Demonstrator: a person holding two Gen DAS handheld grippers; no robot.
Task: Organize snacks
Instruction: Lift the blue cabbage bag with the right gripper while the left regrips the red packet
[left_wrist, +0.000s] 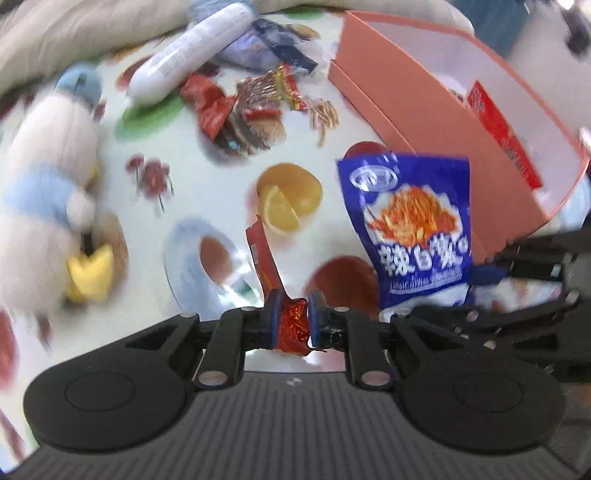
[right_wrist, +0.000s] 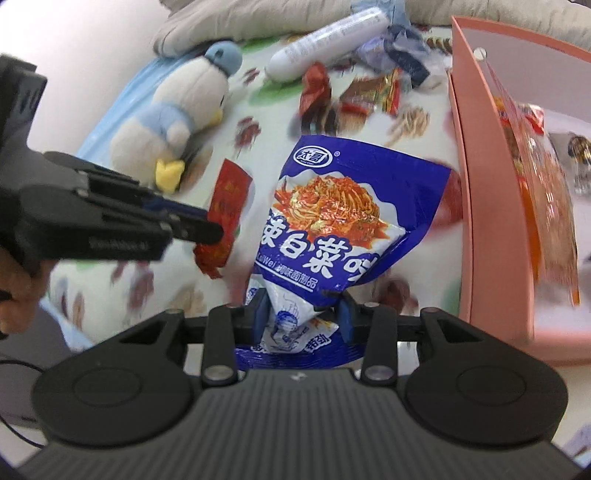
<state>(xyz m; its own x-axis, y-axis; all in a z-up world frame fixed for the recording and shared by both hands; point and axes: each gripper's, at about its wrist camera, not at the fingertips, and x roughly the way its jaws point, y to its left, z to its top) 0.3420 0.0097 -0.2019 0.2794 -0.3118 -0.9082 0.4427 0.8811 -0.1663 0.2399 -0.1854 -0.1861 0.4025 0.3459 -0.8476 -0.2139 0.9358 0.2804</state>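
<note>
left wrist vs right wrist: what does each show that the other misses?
Only left wrist: the left gripper head-on, jaws shut on the red packet, and the tablecloth's orange print.
Only right wrist: the right gripper clamping the blue packet's bottom end, and an orange bag inside the pink box.
Both: both packets, the box, the plush penguin, the white tube.

Blue-and-white snack packet (right_wrist: 332, 221), red foil wrapper (left_wrist: 291, 325), salmon-pink box (left_wrist: 424, 110) (fruit-printed white tablecloth (left_wrist: 207, 177))
</note>
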